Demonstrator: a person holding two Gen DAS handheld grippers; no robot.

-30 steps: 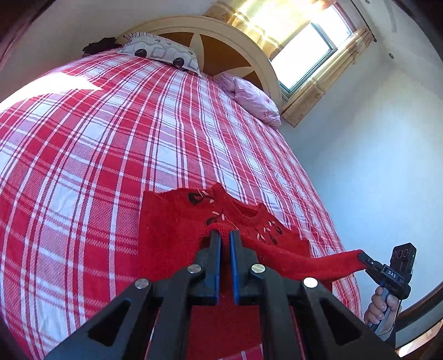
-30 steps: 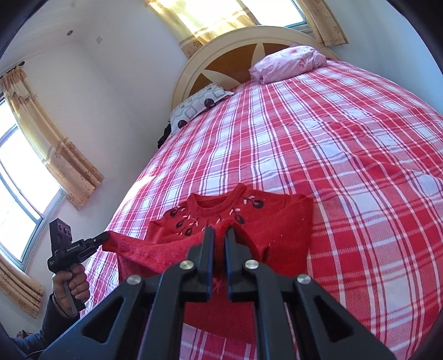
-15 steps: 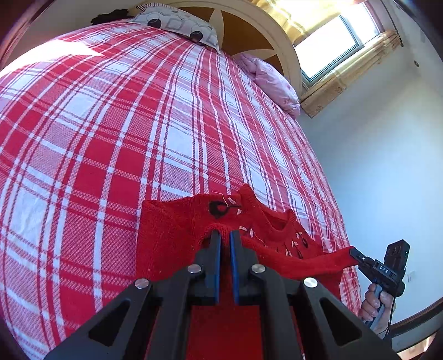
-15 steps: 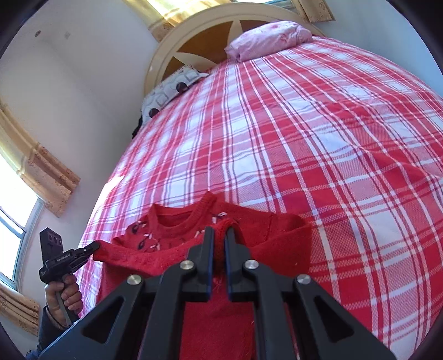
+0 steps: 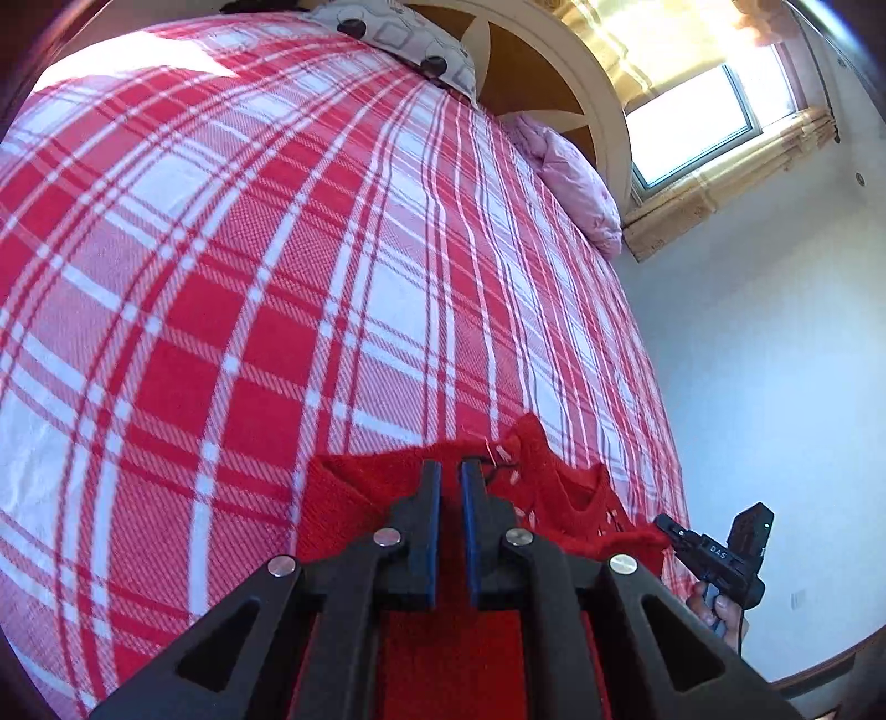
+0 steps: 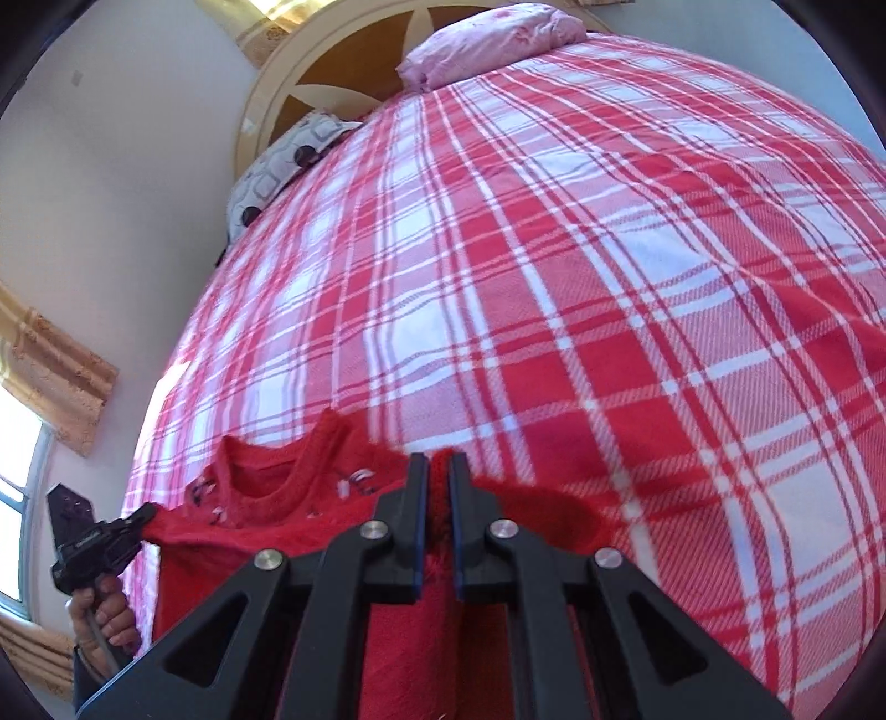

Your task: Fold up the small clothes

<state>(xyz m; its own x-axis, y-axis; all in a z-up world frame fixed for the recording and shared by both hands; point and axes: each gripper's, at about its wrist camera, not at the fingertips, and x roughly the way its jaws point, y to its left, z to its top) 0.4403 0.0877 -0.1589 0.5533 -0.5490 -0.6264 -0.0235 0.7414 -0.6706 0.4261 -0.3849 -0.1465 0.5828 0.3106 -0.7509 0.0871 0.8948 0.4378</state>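
One sweater (image 5: 354, 504) lower, two grippers (image 5: 449, 482)

One red sweater (image 5: 559, 498). Two grippers: left gripper (image 5: 449, 471), right gripper (image 6: 437, 462). Two pillows: patterned pillow (image 5: 410, 39), pink pillow (image 5: 576, 183). One plaid bedspread (image 5: 277, 249). One headboard (image 6: 332, 72).

A bed (image 5: 277, 277) under a red-and-white plaid cover fills the room. At its arched cream headboard (image 5: 598, 111) lie a grey patterned pillow (image 5: 398, 39) and a pink pillow (image 5: 576, 183). Sunlit windows (image 5: 698, 127) with beige curtains (image 6: 55, 376) break pale walls (image 5: 775, 360).
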